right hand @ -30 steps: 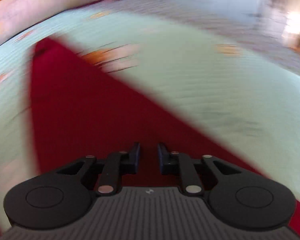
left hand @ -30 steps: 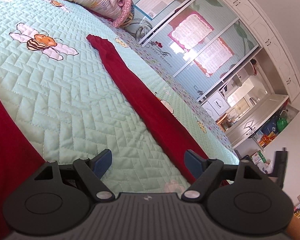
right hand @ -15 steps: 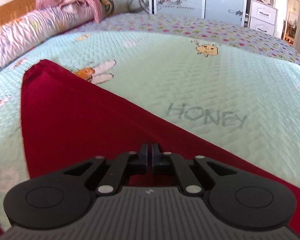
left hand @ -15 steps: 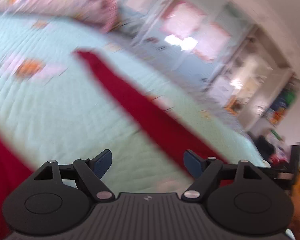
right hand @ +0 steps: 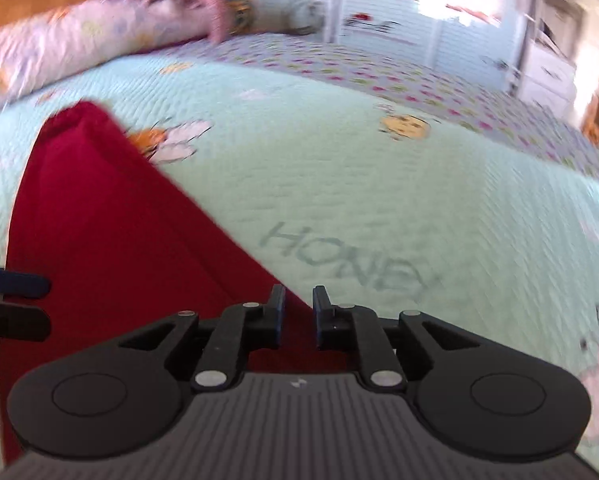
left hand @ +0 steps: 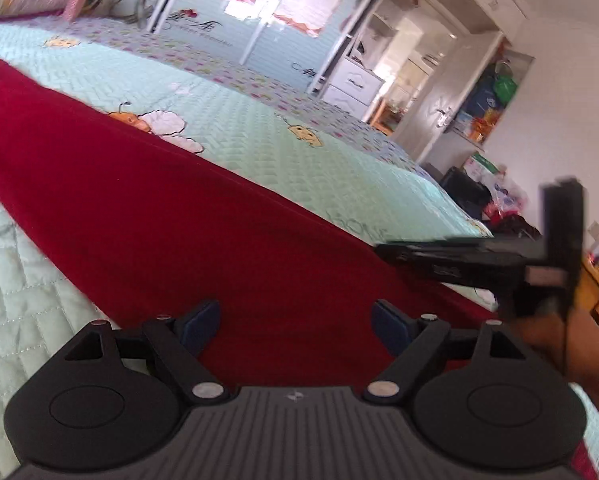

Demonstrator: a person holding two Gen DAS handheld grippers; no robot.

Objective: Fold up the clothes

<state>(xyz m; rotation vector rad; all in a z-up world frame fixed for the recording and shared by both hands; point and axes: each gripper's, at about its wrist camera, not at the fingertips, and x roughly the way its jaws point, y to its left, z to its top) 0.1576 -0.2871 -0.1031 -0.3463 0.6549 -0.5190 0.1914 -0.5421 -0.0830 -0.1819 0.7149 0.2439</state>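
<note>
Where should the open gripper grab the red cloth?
Probably the near edge of the red cloth, just ahead of the left gripper. The cloth lies flat on the quilt as a long strip, so only an edge gives something to pinch. Come in low from the near end, one finger sliding under. The right gripper is at that end too.

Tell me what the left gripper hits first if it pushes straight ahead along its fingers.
Most likely the red garment: the open left gripper points along it, low over the quilt. Depth is hard to judge.
</note>
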